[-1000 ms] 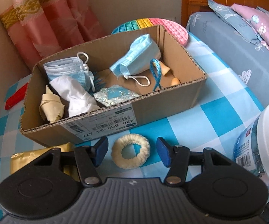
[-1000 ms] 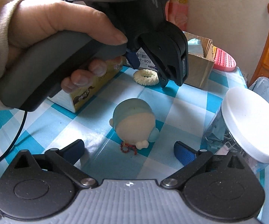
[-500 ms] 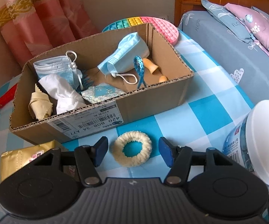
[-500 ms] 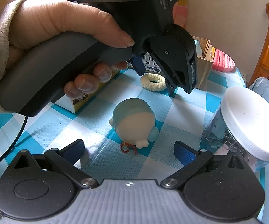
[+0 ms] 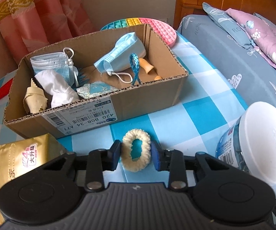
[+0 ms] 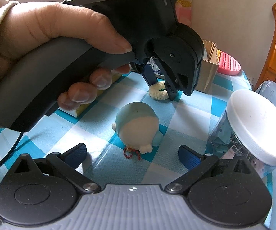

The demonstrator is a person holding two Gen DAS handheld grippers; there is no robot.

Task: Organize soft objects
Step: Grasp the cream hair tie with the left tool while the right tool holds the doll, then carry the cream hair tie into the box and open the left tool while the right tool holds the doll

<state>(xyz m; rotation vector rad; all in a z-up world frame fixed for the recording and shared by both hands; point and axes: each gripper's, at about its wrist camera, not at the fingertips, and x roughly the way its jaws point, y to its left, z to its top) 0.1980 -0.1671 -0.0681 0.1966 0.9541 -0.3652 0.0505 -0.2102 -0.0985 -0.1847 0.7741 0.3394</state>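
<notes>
A cream fuzzy hair tie (image 5: 136,150) lies on the blue checked tablecloth, squeezed into an oval between the blue pads of my left gripper (image 5: 136,153), which is shut on it. It also shows in the right wrist view (image 6: 158,92) under the left gripper (image 6: 161,89). Behind it stands an open cardboard box (image 5: 118,103) holding face masks (image 5: 121,54), white cloth and other soft items. My right gripper (image 6: 133,154) is open and empty, with a round plush toy (image 6: 138,129) lying just ahead between its fingers.
A clear jar with a white lid (image 5: 260,141) stands at the right, also in the right wrist view (image 6: 256,126). A gold tissue pack (image 5: 21,161) lies at the left. A rainbow pop mat (image 5: 157,28) lies behind the box. A bed (image 5: 243,53) borders the table's right side.
My left gripper has closed its fingers onto the hair tie, squeezing it from a round ring into an oval. The right gripper has stayed still and open.
</notes>
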